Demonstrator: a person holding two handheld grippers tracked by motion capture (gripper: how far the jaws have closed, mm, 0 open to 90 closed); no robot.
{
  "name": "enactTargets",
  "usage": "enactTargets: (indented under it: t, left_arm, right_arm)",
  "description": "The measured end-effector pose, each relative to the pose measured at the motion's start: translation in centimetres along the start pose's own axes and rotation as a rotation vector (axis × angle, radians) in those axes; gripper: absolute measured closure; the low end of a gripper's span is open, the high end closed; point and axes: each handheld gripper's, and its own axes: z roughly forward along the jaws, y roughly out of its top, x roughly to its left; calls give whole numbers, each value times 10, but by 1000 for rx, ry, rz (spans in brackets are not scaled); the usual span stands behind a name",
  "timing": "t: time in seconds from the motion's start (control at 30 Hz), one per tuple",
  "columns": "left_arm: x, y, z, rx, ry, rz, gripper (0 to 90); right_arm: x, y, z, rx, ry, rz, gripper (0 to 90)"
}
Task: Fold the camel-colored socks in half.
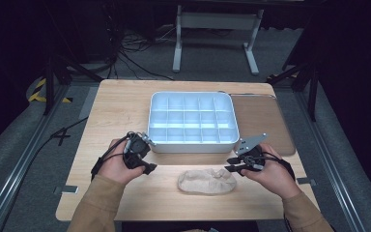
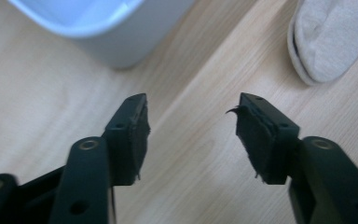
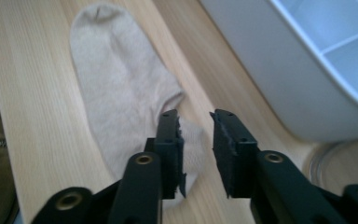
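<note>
Right gripper view: right gripper (image 3: 196, 140) jaws apart w/ narrow gap over sock (image 3: 121, 93) cuff, sock end partly hidden; grip unclear. Left gripper (image 2: 191, 135) released, sock edge cut off.

The sock (image 1: 206, 181) lies on the table (image 1: 121, 104) before the divided tray (image 1: 192, 143), between both grippers.

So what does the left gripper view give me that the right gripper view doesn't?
Left gripper view: widely parted jaws of the left gripper over bare light wooden table, nothing between them, and just one end of the beige fabric sock. Right gripper view: the right gripper over the sock's cuff end, jaws narrowly apart, most of the sock's length, plus dividers inside the white plastic compartment tray. Both share sock, tray and table.
</note>
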Motion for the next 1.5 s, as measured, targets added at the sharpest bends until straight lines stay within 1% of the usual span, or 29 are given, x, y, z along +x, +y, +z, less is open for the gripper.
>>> enactTargets:
  t: [0.03,0.07,0.1,0.13,0.17,0.2,0.23,0.27,0.3,0.33,0.4,0.43,0.47,0.53,0.63,0.67,0.7,0.73,0.83,0.93,0.97,1.03,1.13,1.17,1.27,1.37,1.4,1.5]
  left_arm:
    - [-3,5,-3,-11,7,13,428]
    - [-5,8,-6,-21,-18,15,437]
    - [-5,8,-6,-21,-18,15,446]
    - [-9,9,-6,-37,-43,29,447]
    - [-12,9,-6,-49,-55,45,447]
    - [-15,9,-7,-29,-55,55,459]
    - [-16,9,-7,-15,-44,47,481]
    - [-17,9,-7,-14,-39,48,485]
    - [-18,9,-8,-17,-44,47,498]
    - [-19,9,-9,-20,-59,44,522]
    - [-20,10,-9,-25,-71,47,529]
    - [-22,10,-8,-24,-96,47,532]
    - [-22,10,-8,-24,-96,47,531]
    - [-24,10,-7,-18,-110,41,531]
    - [-26,11,-6,-13,-130,49,545]
    - [-27,11,-7,-16,-140,49,551]
    - [-27,11,-7,-16,-140,49,568]
    - [-28,12,-7,-25,-156,44,568]
    - [-31,13,-7,-35,-177,37,591]
    - [-36,16,-5,-32,-198,51,619]
    - [-38,16,-4,-37,-206,47,632]
    - [-42,19,-2,-44,-227,53,657]
    - [-46,23,1,-52,-241,59,679]
    - [-48,24,2,-48,-252,58,685]
    - [-51,27,5,-48,-262,51,695]
    - [-54,31,10,-42,-261,55,694]
    - [-56,32,13,-45,-264,64,691]
    - [-62,35,25,-26,-274,67,688]
  right_arm:
    - [0,-1,0,17,0,7,738]
    - [-1,-3,-1,29,1,6,743]
    - [-1,-3,-1,29,1,6,743]
    - [-3,-6,-1,41,0,17,747]
    - [-3,-6,-1,41,0,17,747]
    - [-4,-7,-1,39,5,23,745]
    - [-5,-9,-2,42,4,29,742]
    - [-6,-10,-2,43,-1,40,743]
    - [-7,-10,-2,38,-3,45,744]
    - [-7,-11,-3,34,-2,49,746]
    - [-7,-12,-4,29,7,52,749]
    - [-7,-12,-4,26,7,53,750]
    - [-7,-12,-4,26,7,53,750]
    - [-7,-13,-5,21,14,58,751]
    - [-8,-13,-5,16,18,62,754]
    - [-7,-13,-5,17,19,62,757]
    - [-7,-13,-5,17,19,62,757]
    - [-7,-13,-5,17,22,64,763]
    - [-5,-13,-2,25,35,67,772]
    - [-3,-13,1,30,42,64,783]
    - [-2,-13,1,30,44,60,788]
    - [0,-13,3,30,49,64,802]
    - [2,-14,4,31,48,62,832]
    - [2,-14,4,32,47,61,840]
    - [3,-14,4,30,54,68,854]
    - [4,-15,4,31,62,71,854]
    - [4,-15,4,32,63,71,852]
    - [5,-15,4,27,75,80,839]
